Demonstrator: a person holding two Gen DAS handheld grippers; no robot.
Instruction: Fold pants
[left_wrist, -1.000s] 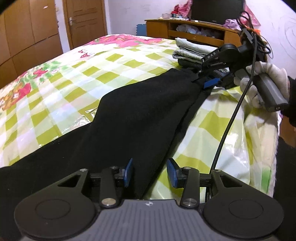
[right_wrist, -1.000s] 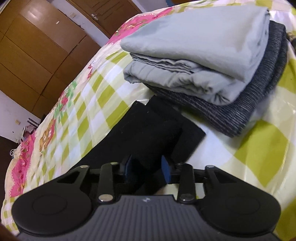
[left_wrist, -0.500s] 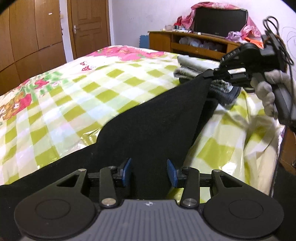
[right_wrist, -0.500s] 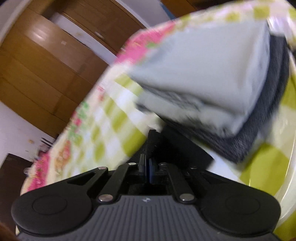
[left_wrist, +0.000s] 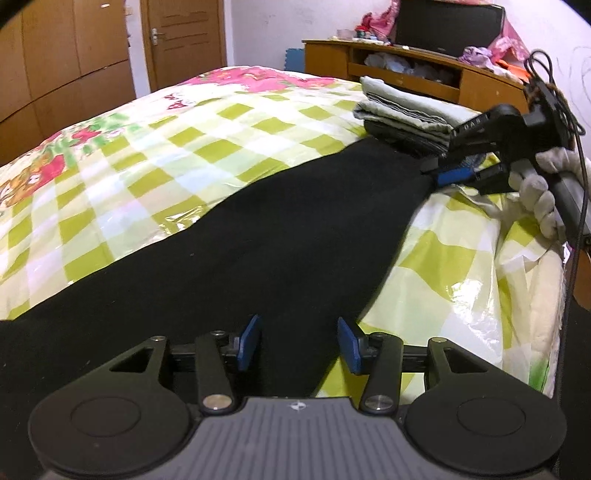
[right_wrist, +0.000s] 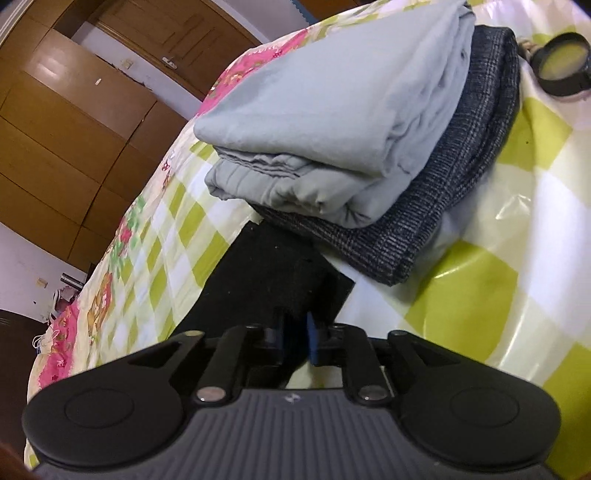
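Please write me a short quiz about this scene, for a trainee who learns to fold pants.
1. True or false: the folded pale grey cloth lies on top of the folded dark grey knit garment.
2. The long black pants lie on: A) a wooden floor B) a green-and-white checked bedspread C) a bare mattress.
3. Fill in: the end of the pants beside the folded stack is at the ___ gripper.
Key: 1 true. 2 B. 3 right. The jaws of the right gripper have just been opening, with black cloth between them.
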